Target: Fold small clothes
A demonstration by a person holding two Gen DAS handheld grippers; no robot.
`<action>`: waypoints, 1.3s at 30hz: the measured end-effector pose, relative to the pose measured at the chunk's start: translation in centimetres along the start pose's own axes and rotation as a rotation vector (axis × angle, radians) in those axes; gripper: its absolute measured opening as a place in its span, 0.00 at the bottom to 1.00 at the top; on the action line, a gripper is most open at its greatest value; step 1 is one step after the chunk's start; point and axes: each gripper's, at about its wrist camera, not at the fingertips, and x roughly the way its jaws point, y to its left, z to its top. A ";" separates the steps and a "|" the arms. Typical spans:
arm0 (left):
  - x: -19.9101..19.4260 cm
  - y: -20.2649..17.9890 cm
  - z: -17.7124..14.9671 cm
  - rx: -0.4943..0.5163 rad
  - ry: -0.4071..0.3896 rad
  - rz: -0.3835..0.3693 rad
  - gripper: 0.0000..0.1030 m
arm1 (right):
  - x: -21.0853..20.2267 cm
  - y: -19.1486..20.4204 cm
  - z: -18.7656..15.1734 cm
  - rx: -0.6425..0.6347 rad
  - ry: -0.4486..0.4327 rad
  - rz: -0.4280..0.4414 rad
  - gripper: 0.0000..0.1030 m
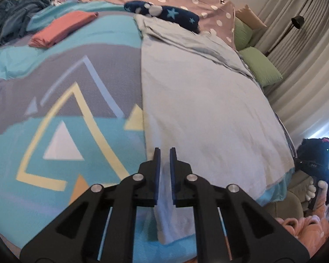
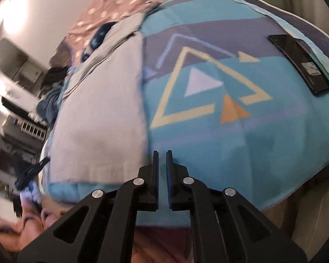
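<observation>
Left tongs (image 1: 165, 153) pinch a fold of the pale blue garment (image 1: 204, 109); my right tongs (image 2: 162, 154) are nearly pressed together over the bedspread (image 2: 241, 142).

Only my left view shows the folded coral cloth (image 1: 61, 29), the star-patterned dark blue piece (image 1: 175, 15) and the green pillows (image 1: 261, 68); only my right view shows the black phone (image 2: 300, 63) on the bed. Motion blur smears my right view, so I cannot tell whether any cloth sits between those fingers. From my left tongs the garment spreads flat away up the bed, while in my right view it lies just left of the tips.
</observation>
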 end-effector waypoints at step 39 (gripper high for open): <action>15.9 5.8 21.3 -0.184 -0.110 -0.157 0.33 | 27.9 36.5 22.6 -0.609 0.152 0.089 0.32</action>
